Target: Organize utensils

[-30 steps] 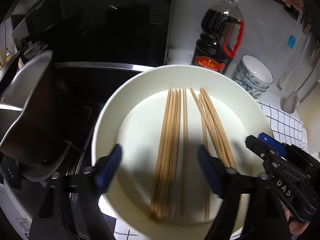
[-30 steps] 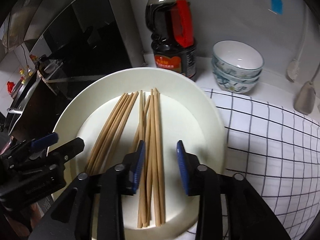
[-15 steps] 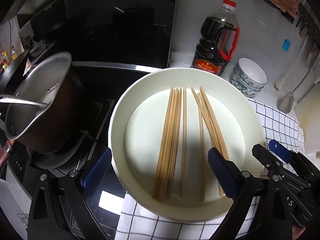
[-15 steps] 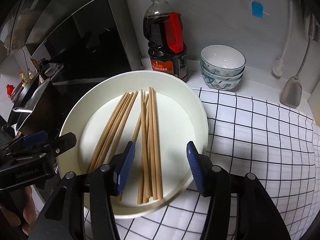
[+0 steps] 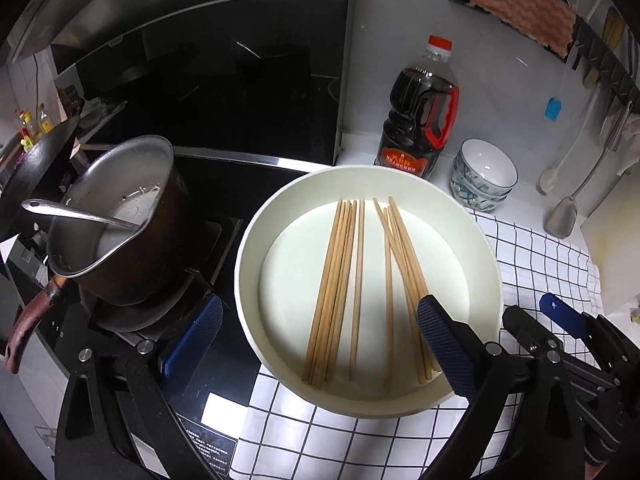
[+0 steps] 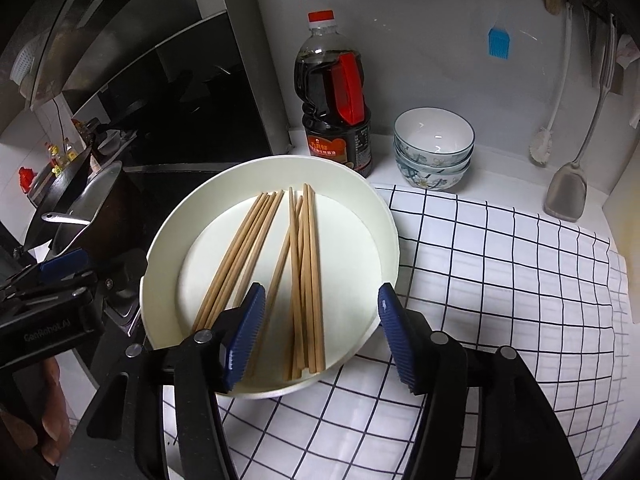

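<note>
both sets of fingers are parted with nothing between their pads: the left gripper (image 5: pixel 318 344) stands at its widest, one blue pad over the stove edge and the other above the plate's near right side, while the right gripper (image 6: pixel 322 336) is mid-spread and its jaws are opening, hanging above the near ends of the sticks without touching them. the chopsticks (image 5: pixel 352 288) lie loose in the white plate (image 5: pixel 248 264) in two groups, a tight bundle on the left and a looser fan on the right, with one single stick between them. the plate sits partly on a black-and-white checked cloth (image 6: pixel 500 280) and partly over the edge of the black stove top (image 5: pixel 236 184). left of the plate, a metal saucepan (image 5: pixel 120 220) with a spoon in it rests on the burner. behind the plate stand a dark sauce bottle (image 5: pixel 420 120) with a red cap and a stack of patterned bowls (image 6: pixel 434 148). a spatula (image 6: pixel 566 192) leans against the wall at the far right.
</note>
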`<move>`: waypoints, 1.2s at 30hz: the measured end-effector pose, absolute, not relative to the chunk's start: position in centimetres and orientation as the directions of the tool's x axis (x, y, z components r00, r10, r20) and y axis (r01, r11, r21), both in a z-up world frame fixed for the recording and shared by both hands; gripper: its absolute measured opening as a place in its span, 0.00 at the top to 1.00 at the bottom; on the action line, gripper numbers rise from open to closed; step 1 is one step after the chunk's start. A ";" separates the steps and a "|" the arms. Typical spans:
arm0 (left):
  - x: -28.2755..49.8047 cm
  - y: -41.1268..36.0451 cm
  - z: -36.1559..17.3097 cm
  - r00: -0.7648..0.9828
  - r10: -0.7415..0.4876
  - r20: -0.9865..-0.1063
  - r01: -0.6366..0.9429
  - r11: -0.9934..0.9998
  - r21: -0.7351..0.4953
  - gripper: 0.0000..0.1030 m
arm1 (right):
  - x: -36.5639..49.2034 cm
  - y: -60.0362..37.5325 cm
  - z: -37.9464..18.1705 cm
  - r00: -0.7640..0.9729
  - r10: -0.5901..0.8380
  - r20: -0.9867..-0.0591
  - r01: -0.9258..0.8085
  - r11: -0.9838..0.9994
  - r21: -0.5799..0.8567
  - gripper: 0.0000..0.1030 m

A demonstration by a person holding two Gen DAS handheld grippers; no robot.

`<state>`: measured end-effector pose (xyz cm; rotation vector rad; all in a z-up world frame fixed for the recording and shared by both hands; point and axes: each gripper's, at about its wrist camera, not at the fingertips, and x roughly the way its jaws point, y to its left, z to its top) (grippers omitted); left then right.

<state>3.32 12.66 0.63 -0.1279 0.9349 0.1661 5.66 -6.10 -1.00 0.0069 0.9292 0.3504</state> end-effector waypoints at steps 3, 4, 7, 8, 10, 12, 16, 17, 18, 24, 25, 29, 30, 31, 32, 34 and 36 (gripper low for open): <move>2.9 12.5 1.1 0.590 0.089 -0.803 -0.197 0.980 -0.036 0.07 | 5.0 -6.3 -0.4 0.555 0.300 -0.776 -0.300 0.942 0.151 0.45; 2.8 12.4 1.3 0.591 0.091 -0.801 -0.195 0.980 -0.032 0.07 | 4.9 -6.3 -0.3 0.556 0.301 -0.774 -0.301 0.942 0.150 0.44; 2.5 12.1 1.8 0.596 0.097 -0.797 -0.197 0.980 -0.028 0.07 | 4.4 -6.4 0.2 0.564 0.304 -0.767 -0.308 0.940 0.146 0.44; 2.3 12.1 1.9 0.599 0.099 -0.795 -0.199 0.980 -0.028 0.07 | 4.4 -6.5 0.4 0.567 0.306 -0.765 -0.309 0.940 0.148 0.44; 2.1 12.0 2.2 0.602 0.103 -0.792 -0.200 0.979 -0.025 0.07 | 4.2 -6.7 0.7 0.573 0.309 -0.759 -0.309 0.939 0.150 0.44; 1.9 11.9 2.4 0.605 0.108 -0.789 -0.202 0.979 -0.021 0.07 | 4.1 -6.9 0.8 0.576 0.312 -0.756 -0.307 0.939 0.154 0.44; 1.7 11.7 2.6 0.604 0.107 -0.790 -0.198 0.980 -0.019 0.06 | 3.9 -7.0 1.1 0.580 0.314 -0.752 -0.309 0.939 0.154 0.44; 1.7 11.6 2.6 0.603 0.107 -0.790 -0.197 0.980 -0.017 0.06 | 3.9 -7.0 1.1 0.580 0.314 -0.751 -0.309 0.938 0.153 0.44; 1.7 11.5 2.6 0.602 0.108 -0.791 -0.196 0.980 -0.015 0.06 | 3.8 -7.0 1.1 0.581 0.313 -0.752 -0.308 0.939 0.153 0.44; 1.5 11.3 2.6 0.599 0.118 -0.792 -0.199 0.980 -0.005 0.06 | 3.8 -7.0 1.2 0.582 0.314 -0.751 -0.308 0.939 0.153 0.43; 1.5 11.3 2.6 0.597 0.121 -0.793 -0.199 0.980 -0.001 0.06 | 3.8 -7.1 1.2 0.582 0.314 -0.750 -0.309 0.939 0.153 0.43; 1.6 11.2 2.5 0.589 0.136 -0.796 -0.208 0.978 0.014 0.06 | 3.7 -7.1 1.2 0.582 0.314 -0.750 -0.310 0.939 0.152 0.43; 1.6 11.2 2.4 0.588 0.137 -0.797 -0.207 0.978 0.015 0.06 | 3.7 -7.1 1.3 0.580 0.315 -0.751 -0.311 0.938 0.153 0.43; 1.6 11.2 2.4 0.587 0.139 -0.798 -0.207 0.978 0.018 0.06 | 3.7 -7.0 1.2 0.579 0.315 -0.752 -0.311 0.938 0.154 0.43; 1.6 11.2 2.4 0.586 0.142 -0.798 -0.207 0.978 0.021 0.06 | 3.6 -7.0 1.2 0.578 0.315 -0.753 -0.311 0.938 0.153 0.43; 1.5 11.1 2.4 0.585 0.147 -0.798 -0.209 0.978 0.027 0.06 | 3.6 -6.9 1.2 0.577 0.315 -0.753 -0.312 0.938 0.153 0.43; 1.3 11.1 2.5 0.585 0.150 -0.797 -0.210 0.977 0.030 0.06 | 3.4 -6.9 1.3 0.578 0.315 -0.753 -0.313 0.937 0.153 0.43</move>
